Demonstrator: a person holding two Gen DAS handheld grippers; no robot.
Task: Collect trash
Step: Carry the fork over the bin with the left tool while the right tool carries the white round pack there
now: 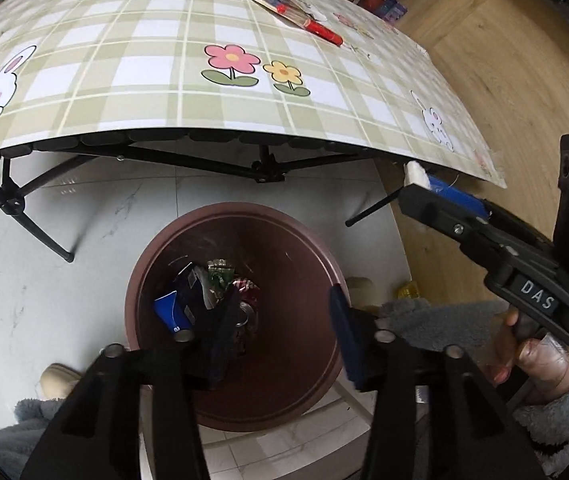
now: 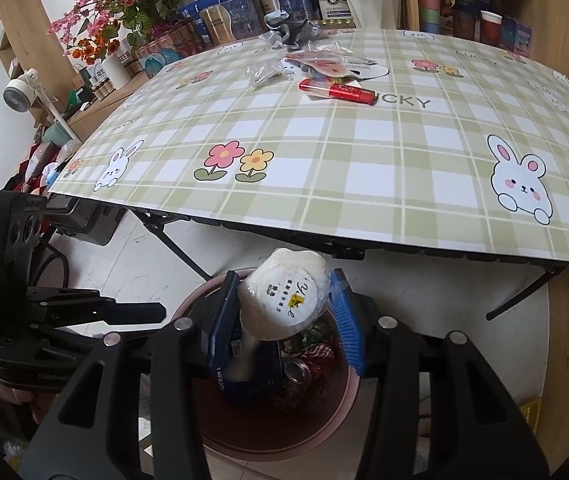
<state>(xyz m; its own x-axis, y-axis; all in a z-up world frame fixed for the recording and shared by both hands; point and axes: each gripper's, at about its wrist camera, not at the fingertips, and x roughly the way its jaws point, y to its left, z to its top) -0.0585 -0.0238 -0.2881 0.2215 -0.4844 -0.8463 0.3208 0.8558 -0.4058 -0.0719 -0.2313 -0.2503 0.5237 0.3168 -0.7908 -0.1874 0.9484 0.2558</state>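
Floor: pale marbled tile; wood panelling to the right. Folding table (image 2: 324, 152) with green plaid bunny-print cover; shelves of boxes and artificial flowers behind its far edge. Near the far edge: clear crumpled wrappers (image 2: 262, 74), red lighter (image 2: 338, 90). Below the near edge, brown bin (image 1: 300, 264) holding wrappers and a can. Left gripper (image 1: 280, 332) over the bin, jaws apart, nothing between. Right gripper (image 2: 284, 316) clamped on a white wrapped packet (image 2: 284, 300) above the bin. Bin contents partly hidden by fingers.

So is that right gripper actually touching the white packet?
Touching. In the right wrist view both blue pads of the right gripper press against the sides of the white packet, holding it above the bin.
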